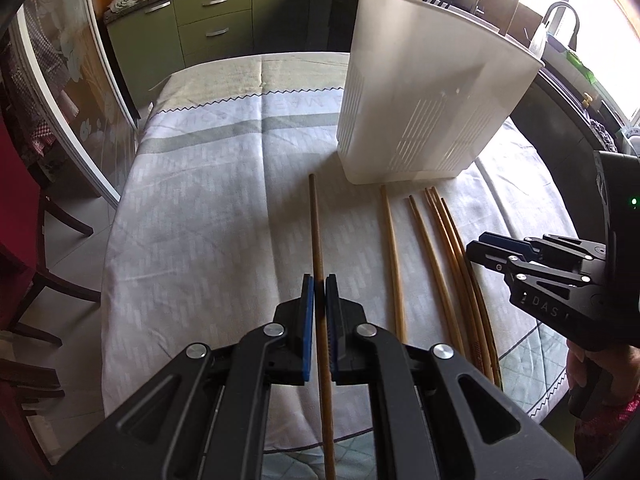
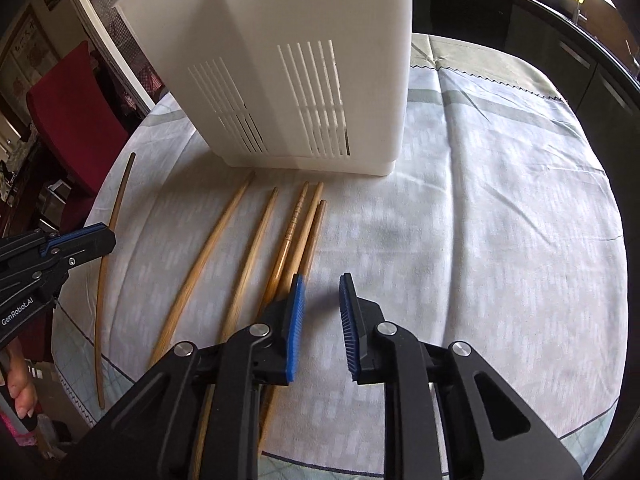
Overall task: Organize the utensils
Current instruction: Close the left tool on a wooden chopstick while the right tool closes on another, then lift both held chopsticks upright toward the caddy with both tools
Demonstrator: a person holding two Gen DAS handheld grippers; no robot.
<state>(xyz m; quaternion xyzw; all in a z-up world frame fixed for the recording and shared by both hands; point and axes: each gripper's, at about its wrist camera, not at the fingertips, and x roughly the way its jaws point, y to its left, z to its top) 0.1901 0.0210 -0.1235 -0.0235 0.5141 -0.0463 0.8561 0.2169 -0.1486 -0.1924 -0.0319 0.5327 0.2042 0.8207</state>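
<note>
My left gripper (image 1: 319, 280) is shut on a dark wooden chopstick (image 1: 317, 232) that lies along the tablecloth, its far tip pointing toward the white slotted utensil holder (image 1: 424, 92). Several lighter chopsticks (image 1: 436, 264) lie side by side to its right, in front of the holder. In the right wrist view my right gripper (image 2: 322, 280) is open and empty, hovering just right of the light chopsticks (image 2: 296, 232); the holder (image 2: 288, 68) stands behind them. The left gripper (image 2: 106, 236) shows at the left, on the dark chopstick (image 2: 118, 200).
The table (image 1: 200, 208) wears a pale patterned cloth. Dark chairs (image 1: 52, 216) stand at the left, a red chair (image 2: 76, 104) beyond the table edge. Green kitchen cabinets (image 1: 216, 20) and a counter with a sink (image 1: 560, 20) lie behind.
</note>
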